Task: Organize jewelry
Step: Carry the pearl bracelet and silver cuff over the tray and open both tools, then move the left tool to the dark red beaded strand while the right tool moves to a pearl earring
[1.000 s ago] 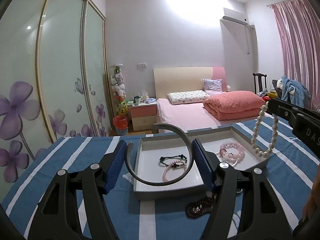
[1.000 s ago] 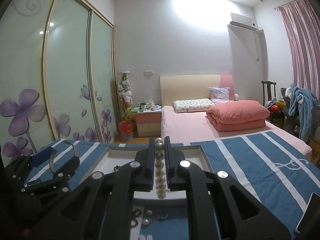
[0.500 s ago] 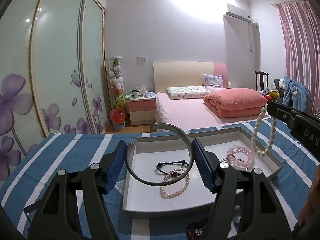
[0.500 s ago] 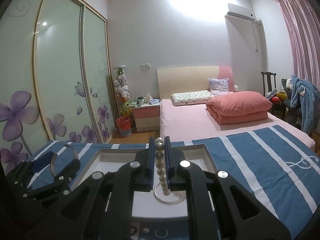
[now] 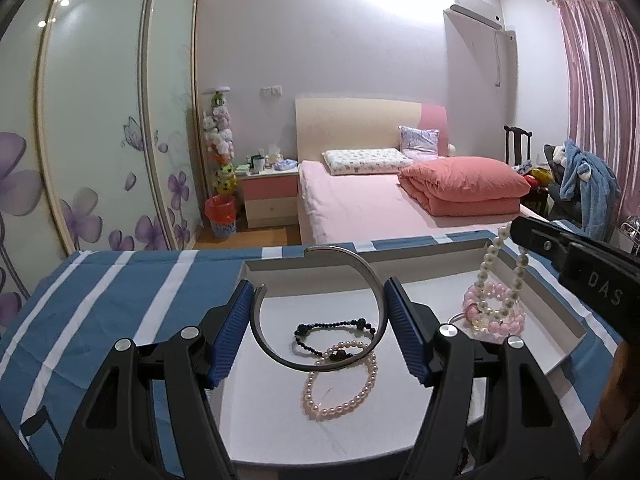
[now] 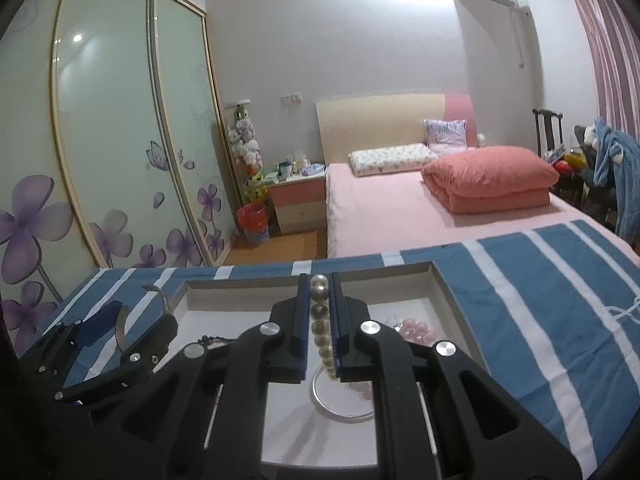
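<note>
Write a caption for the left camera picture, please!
Left gripper holds a metal bangle over the tray while pearls dangle nearby.

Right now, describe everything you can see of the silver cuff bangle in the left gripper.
The silver cuff bangle is a thin, smooth band of grey, metal-looking material, an open C whose gap faces up and to the left. The left gripper holds it across its width, its blue ribbed fingers pressing the outer sides. It stands tilted above the white tray, over the black bead bracelet and pink pearl bracelet. Whether its lower edge touches the tray is unclear.
</note>
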`<state>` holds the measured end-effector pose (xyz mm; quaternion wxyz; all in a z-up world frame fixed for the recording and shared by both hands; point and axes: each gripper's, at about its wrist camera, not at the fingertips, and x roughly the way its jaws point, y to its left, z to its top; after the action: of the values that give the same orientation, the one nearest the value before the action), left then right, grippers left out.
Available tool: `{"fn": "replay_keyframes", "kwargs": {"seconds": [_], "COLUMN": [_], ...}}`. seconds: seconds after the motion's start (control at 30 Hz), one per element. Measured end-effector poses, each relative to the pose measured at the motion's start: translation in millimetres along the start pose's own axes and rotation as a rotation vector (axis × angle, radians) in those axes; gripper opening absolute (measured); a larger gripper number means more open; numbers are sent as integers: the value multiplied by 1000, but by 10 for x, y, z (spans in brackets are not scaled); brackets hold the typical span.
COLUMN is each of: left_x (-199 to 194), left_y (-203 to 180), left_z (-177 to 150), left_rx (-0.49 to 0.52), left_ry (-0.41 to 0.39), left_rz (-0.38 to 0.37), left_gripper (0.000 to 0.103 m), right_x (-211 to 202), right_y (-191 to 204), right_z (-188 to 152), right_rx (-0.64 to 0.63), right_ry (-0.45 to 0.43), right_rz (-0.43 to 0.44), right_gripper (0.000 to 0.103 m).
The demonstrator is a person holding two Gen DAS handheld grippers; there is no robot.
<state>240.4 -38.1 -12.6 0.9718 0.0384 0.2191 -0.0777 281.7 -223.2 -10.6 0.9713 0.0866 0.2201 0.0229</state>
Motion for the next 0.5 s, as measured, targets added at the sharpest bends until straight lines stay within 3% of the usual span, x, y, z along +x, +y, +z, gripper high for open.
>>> {"fn": "replay_keyframes", "kwargs": {"seconds": [0.23, 0.33, 0.5], "left_x": [94, 137, 79], "left_y": [-34, -13, 29], "left_z": [6, 9, 56], "left_rx": [5, -1, -4], "left_ry": [31, 40, 11], "left_rz": [-24, -34, -40], "left_gripper": [67, 68, 70], "right_x": [139, 129, 51], "right_y": [-83, -105, -153], "right_z": [-38, -51, -23], "right_rx": [40, 51, 70], "right_ry": [55, 55, 38], "right_rz": [11, 7, -1], "right_gripper": [12, 25, 26]}}
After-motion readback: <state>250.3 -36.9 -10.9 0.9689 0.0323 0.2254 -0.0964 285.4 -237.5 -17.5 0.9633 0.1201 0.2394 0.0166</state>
